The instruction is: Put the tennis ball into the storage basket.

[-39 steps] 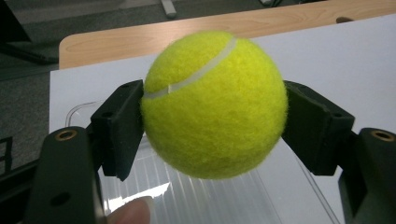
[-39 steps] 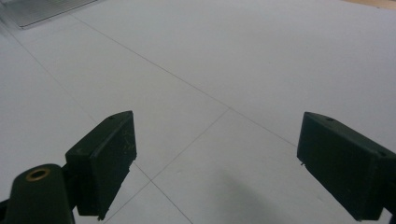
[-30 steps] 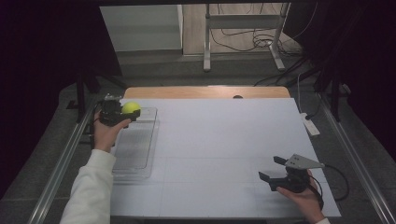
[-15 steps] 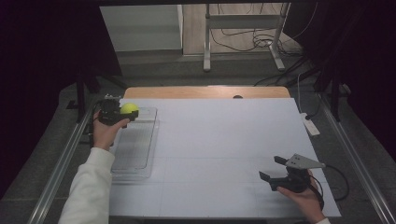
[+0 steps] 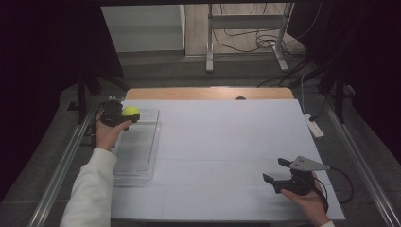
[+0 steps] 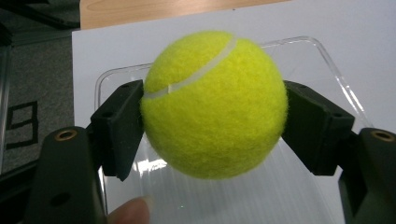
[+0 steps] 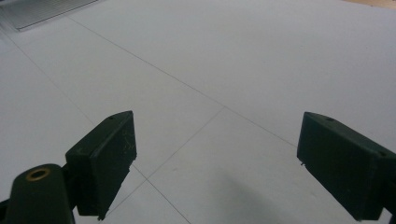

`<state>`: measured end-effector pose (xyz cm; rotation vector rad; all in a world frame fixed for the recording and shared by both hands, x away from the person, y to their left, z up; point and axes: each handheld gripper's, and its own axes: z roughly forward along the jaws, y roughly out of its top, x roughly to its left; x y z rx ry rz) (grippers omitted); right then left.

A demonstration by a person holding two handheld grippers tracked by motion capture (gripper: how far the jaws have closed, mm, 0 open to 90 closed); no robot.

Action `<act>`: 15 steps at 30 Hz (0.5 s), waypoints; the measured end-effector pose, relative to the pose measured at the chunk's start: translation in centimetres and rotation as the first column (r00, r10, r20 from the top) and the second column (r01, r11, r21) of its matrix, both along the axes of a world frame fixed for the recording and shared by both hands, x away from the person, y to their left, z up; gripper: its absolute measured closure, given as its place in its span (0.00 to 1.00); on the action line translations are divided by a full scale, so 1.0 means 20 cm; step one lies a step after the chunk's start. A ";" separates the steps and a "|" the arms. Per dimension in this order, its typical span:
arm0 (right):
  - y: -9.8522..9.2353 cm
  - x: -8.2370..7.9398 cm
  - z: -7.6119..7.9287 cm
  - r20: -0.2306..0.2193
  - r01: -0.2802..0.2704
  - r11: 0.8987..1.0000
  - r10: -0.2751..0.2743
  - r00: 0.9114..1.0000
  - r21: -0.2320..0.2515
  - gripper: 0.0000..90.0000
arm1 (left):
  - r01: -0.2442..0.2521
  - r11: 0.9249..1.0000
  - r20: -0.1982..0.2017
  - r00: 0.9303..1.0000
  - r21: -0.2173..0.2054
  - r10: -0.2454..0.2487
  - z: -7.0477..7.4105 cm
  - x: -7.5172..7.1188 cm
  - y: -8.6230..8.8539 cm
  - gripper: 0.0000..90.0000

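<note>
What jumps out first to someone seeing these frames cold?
The yellow tennis ball, clamped between the jaws of the left hand-held gripper, above the far end of a clear tray at the table's left edge. Next, the right hand-held gripper at the near right, jaws wide open with nothing between them, over the bare white table.

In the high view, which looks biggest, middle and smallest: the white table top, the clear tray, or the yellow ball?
1. White table top, by far the largest.
2. Clear tray, lying at its left edge.
3. Yellow ball, smallest, gripped in the left gripper above the tray's far end.
</note>
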<state>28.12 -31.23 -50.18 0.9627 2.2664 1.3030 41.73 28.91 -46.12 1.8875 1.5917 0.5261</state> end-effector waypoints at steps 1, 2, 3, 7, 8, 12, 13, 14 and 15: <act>0.00 0.00 0.00 0.000 0.000 1.000 0.000 1.000 -0.002 0.14 | -0.002 1.000 -0.001 1.000 -0.003 0.002 0.00 0.00 0.00 0.31; 0.00 0.00 0.00 0.000 0.000 1.000 0.000 1.000 -0.002 0.14 | -0.005 1.000 -0.005 1.000 -0.002 0.005 0.00 0.00 0.00 0.31; 0.00 0.00 0.00 0.000 0.000 1.000 0.000 1.000 -0.002 0.14 | -0.006 1.000 -0.008 1.000 -0.001 0.006 -0.01 0.00 0.00 0.31; 0.00 0.00 0.00 0.000 -0.001 1.000 0.001 1.000 0.000 0.14 | -0.011 1.000 -0.017 1.000 0.006 0.011 -0.02 0.02 0.00 0.31; 0.00 0.00 0.00 0.000 -0.001 1.000 0.001 1.000 0.000 0.14 | -0.009 1.000 -0.025 1.000 0.010 0.009 -0.02 0.02 0.00 0.31; 0.00 0.00 0.00 0.001 0.000 1.000 0.000 1.000 -0.003 0.14 | -0.012 1.000 -0.041 0.999 0.017 0.012 -0.04 0.03 0.00 0.31; 0.00 0.00 0.00 0.001 0.000 1.000 0.000 1.000 -0.003 0.14 | -0.018 1.000 -0.044 0.999 0.014 0.019 -0.04 0.03 0.00 0.31; 0.00 0.00 0.00 0.001 0.000 1.000 0.000 1.000 -0.002 0.14 | -0.022 1.000 -0.051 0.998 0.014 0.023 -0.05 0.03 0.00 0.31; 0.00 0.00 0.00 0.001 0.000 1.000 0.000 1.000 -0.002 0.14 | -0.024 1.000 -0.054 0.998 0.016 0.025 -0.05 0.04 0.00 0.31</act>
